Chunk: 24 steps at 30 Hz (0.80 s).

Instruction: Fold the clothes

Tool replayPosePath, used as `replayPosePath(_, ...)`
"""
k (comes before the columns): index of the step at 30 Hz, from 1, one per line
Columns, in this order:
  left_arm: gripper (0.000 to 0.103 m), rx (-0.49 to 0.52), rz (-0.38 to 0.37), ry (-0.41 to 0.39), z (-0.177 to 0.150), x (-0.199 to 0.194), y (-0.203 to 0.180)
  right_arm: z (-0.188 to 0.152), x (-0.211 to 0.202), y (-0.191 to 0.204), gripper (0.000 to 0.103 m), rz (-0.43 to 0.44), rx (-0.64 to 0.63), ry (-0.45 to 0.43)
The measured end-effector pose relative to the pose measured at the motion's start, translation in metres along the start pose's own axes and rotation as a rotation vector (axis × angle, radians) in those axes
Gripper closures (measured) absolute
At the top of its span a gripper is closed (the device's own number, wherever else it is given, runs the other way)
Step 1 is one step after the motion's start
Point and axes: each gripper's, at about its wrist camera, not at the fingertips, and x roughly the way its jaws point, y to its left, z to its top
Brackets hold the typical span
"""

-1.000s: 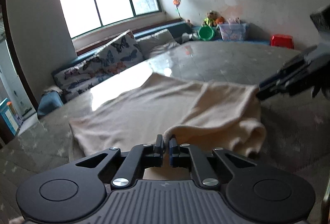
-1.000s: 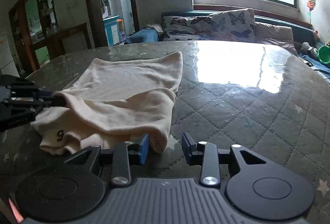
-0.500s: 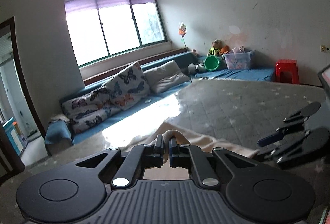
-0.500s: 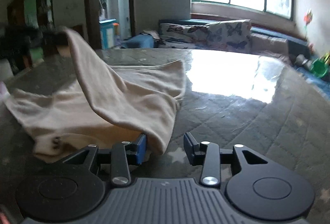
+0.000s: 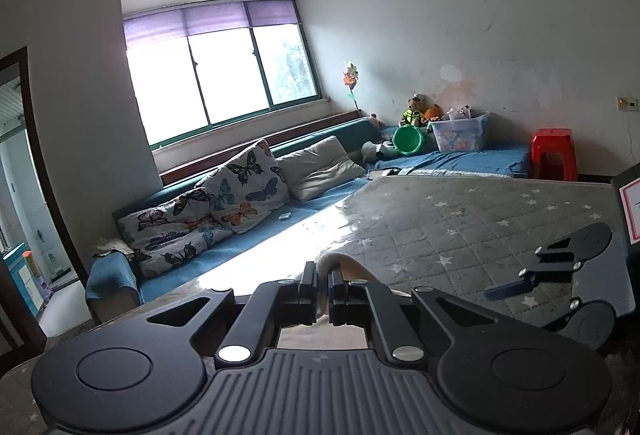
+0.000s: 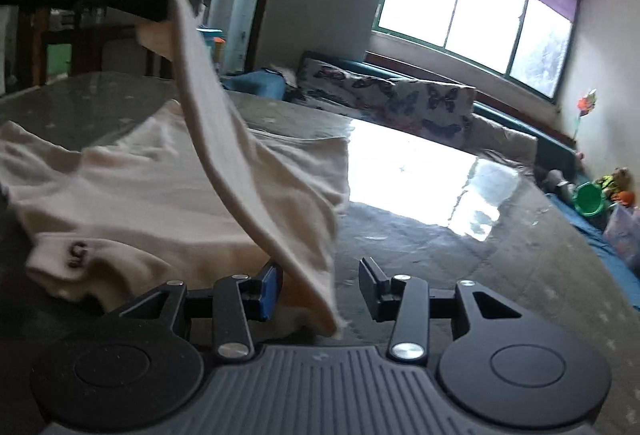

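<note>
The left gripper (image 5: pixel 322 293) pinches a raised edge of the cream garment (image 6: pixel 168 195) – the rest lies on the quilted mattress (image 6: pixel 480 255) – while the right gripper (image 6: pixel 320 289), jaws apart around the hanging hem and seemingly not yet touching it, should close next to start the fold.
</note>
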Motion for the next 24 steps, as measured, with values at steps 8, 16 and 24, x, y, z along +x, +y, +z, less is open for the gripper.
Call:
replayPosePath(8, 0.098, -0.018, 0.009, 0.037, -0.015, -0.005, 0.008, -0.012, 0.002, -0.018, 0.052, -0.070, -0.024, 0.041)
replayPosePath(16, 0.096, 0.014, -0.033, 0.143, -0.050, -0.006, 0.001, -0.014, 0.006, -0.017, 0.049, -0.044, -0.072, 0.054)
replayPosePath(24, 0.093, 0.029, -0.034, 0.240, -0.081, -0.003, -0.002, -0.013, -0.005, -0.020, 0.048, 0.004, -0.151, 0.086)
